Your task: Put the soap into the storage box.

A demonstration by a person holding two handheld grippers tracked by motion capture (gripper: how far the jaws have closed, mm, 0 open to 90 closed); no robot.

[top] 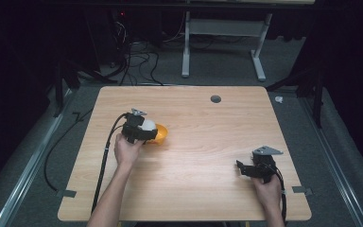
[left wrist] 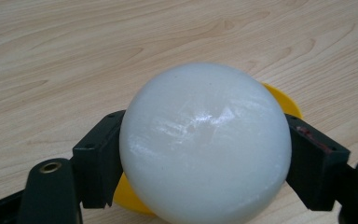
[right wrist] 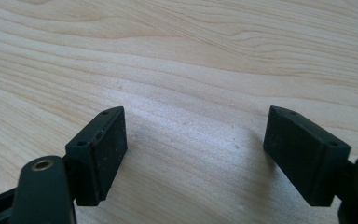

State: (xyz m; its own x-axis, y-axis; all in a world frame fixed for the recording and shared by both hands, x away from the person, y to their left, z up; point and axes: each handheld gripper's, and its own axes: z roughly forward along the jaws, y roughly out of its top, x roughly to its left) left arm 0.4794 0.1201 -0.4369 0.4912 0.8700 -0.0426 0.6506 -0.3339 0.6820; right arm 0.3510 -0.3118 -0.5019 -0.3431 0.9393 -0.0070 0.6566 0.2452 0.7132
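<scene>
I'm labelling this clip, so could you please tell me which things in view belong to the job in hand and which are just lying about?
In the job:
- white ball, clamped between the left gripper jaws
- yellow bowl, under the ball

Lying about or idle:
- right gripper, jaws open over bare table
- grey disc near the table's far edge
- cables on the floor beyond

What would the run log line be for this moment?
left tool: shut on white ball over yellow bowl | right tool: open, empty, low over bare table
</scene>
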